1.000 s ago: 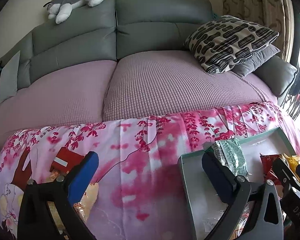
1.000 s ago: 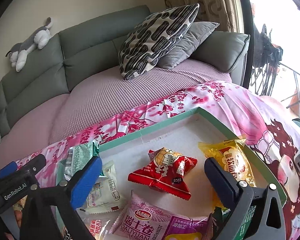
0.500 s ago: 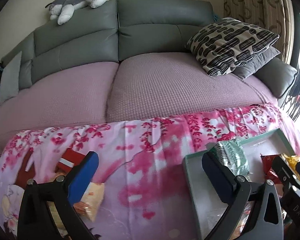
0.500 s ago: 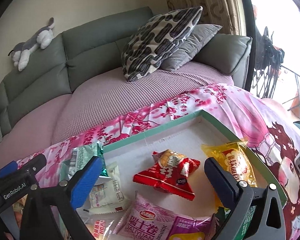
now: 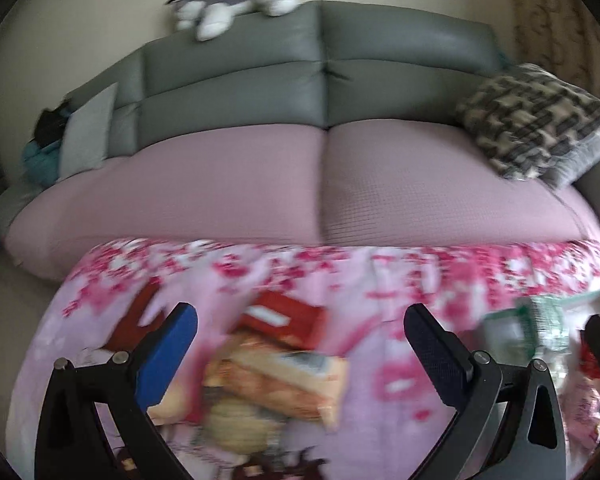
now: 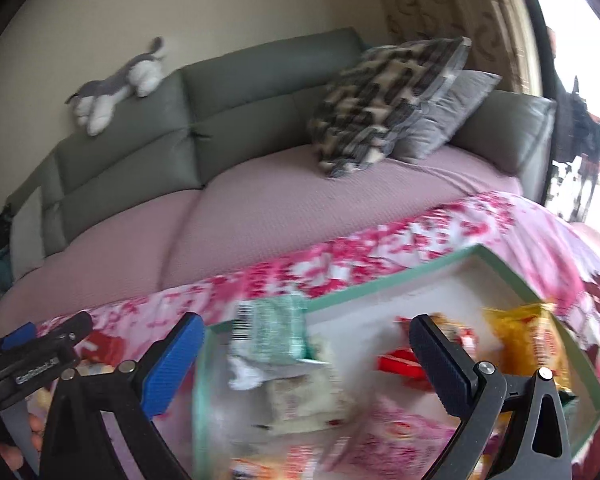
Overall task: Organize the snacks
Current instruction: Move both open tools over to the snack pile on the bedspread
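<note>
- The left tool (image 5: 300,336) has swung left within the last second: the loose snack pile (image 5: 276,380) on the floral cloth (image 5: 340,264), earlier off at its left edge, now lies between its released, empty jaws.
- The green-rimmed tray (image 6: 384,286), earlier between those jaws, has slid to the far right of the left view.
- The right tool (image 6: 306,344) has drifted left too; it hangs released and empty over the tray's snacks, a green packet (image 6: 272,328) lying across the tray's left rim.
- Judgement: the next pick is from the pile, bound for the tray.
- Both views are blurred.
</note>
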{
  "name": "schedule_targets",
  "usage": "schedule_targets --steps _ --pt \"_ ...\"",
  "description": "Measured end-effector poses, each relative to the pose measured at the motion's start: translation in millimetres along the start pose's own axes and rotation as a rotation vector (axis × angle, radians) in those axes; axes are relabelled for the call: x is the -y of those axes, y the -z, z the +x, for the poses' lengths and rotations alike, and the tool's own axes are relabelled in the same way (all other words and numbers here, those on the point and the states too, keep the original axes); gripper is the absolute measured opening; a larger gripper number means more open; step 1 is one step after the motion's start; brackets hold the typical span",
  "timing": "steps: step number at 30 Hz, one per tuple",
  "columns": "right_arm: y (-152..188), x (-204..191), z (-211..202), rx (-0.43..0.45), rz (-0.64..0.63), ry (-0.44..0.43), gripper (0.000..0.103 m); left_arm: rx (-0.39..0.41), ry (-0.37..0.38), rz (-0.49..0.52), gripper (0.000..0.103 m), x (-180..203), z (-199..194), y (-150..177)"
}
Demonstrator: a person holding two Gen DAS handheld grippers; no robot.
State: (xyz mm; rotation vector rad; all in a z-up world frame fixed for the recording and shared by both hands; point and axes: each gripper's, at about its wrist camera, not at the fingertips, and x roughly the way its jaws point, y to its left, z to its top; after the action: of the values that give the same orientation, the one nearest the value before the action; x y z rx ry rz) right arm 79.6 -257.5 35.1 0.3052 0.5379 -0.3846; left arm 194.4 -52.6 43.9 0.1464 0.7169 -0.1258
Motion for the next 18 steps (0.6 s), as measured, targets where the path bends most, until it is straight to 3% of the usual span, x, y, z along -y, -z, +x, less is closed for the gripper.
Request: schedule_targets --steps 9,18 --pt "13 -55 12 -0.018 -0.072 -0.169 0.103 -0.051 -0.167 -0.142 0.103 -77 7 16" --pt "30 -102 15 -0.043 -0.163 -0.28 0.103 -0.078 -0.245 -0.276 0.103 -134 -1 40"
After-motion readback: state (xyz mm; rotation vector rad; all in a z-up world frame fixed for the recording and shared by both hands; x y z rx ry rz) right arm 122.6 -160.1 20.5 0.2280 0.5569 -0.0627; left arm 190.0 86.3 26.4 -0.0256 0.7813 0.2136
